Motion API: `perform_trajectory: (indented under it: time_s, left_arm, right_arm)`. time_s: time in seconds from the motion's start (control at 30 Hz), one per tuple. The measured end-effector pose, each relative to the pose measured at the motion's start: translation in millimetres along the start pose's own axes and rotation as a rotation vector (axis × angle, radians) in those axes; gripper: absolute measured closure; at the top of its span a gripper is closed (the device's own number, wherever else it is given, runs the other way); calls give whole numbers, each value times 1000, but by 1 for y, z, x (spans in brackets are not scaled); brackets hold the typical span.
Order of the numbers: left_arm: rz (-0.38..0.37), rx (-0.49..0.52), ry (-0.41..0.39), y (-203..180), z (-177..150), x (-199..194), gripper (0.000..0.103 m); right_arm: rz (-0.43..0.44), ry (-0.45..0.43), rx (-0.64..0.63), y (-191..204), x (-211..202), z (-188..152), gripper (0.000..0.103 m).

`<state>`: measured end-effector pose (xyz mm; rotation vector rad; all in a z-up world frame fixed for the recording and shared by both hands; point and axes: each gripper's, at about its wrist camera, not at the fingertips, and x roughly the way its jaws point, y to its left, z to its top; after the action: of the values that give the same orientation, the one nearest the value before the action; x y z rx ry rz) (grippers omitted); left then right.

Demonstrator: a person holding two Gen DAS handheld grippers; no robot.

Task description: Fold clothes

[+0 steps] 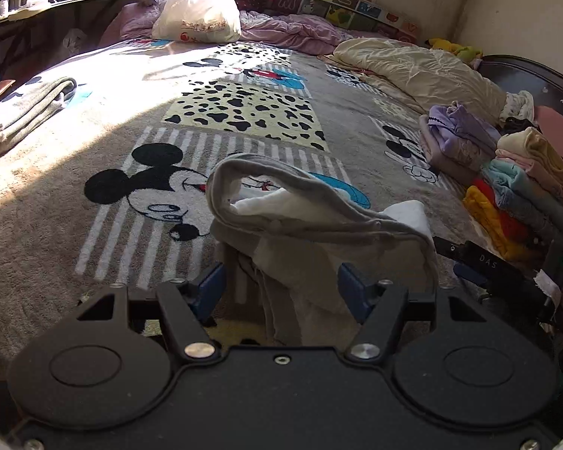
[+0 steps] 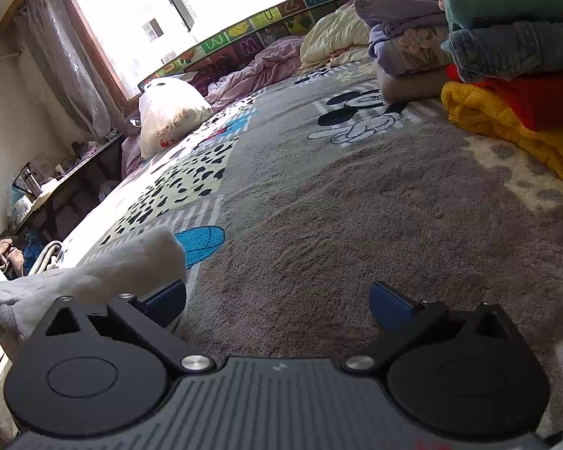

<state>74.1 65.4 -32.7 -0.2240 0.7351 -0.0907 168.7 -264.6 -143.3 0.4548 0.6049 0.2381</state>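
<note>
One grey garment [image 1: 319, 225] with a white lining hangs bunched in front of the left claw [image 1: 281, 288], its waistband looped open above the bed [image 1: 94, 255]. Cloth drapes down between the two blue pads [image 1: 210, 285], which stand apart; whether they touch the fabric I cannot tell. The left claw points level across the bed toward the window, low over the Mickey blanket [image 1: 161, 187].

In the right wrist view the right claw [image 2: 277, 300] is spread wide with nothing between its pads [image 2: 390, 307], tilted so the room leans. It hovers close over the blanket [image 2: 356, 206], and a fold of the garment [image 2: 112, 266] lies over its left finger.

A stack [image 1: 521, 195] of folded clothes sits at the bed's right edge, with a purple pile [image 1: 458, 131] just behind it. A folded grey piece [image 1: 30, 105] lies far left. A white bag [image 1: 199, 11] rests near the head of the bed, beside a cream quilt [image 1: 420, 67].
</note>
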Motion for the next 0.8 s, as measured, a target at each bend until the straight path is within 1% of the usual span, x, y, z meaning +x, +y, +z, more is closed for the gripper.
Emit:
perform_trajectory:
  time_s: [0.1, 0.17, 0.3, 0.37, 0.43, 0.5, 0.53, 0.57, 0.67, 0.73, 0.8]
  left_arm:
    - [-29, -74, 10, 3, -5, 13, 38]
    - [-72, -152, 10, 12, -8, 22, 38]
    - [-148, -256, -35, 24, -6, 37, 37]
    - [-202, -332, -58, 32, -1, 47, 36]
    - [-245, -406, -75, 40, 3, 53, 35]
    - [-264, -460, -98, 48, 6, 53, 31]
    - [-270, -477, -106, 52, 7, 52, 28]
    - [-273, -491, -114, 57, 9, 50, 27]
    - [-286, -530, -142, 71, 12, 44, 27]
    - [-305, -561, -161, 80, 13, 42, 27]
    - [-306, -580, -176, 87, 13, 42, 27]
  right_arm:
    - [7, 4, 35, -1, -2, -2, 0]
    - [26, 5, 66, -1, -5, -3, 0]
    - [96, -15, 26, 9, -20, -5, 0]
    - [120, -19, -13, 14, -27, -7, 0]
    - [154, -6, -12, 14, -33, -8, 0]
    - [172, 18, 38, 10, -36, -8, 0]
    - [186, 34, 80, 7, -36, -7, 0]
    - [213, 47, 131, 3, -34, -7, 0]
    - [308, 71, 268, -5, -25, -7, 0]
    - [387, 92, 345, -10, -18, -10, 0]
    - [453, 86, 431, -15, -15, -16, 0]
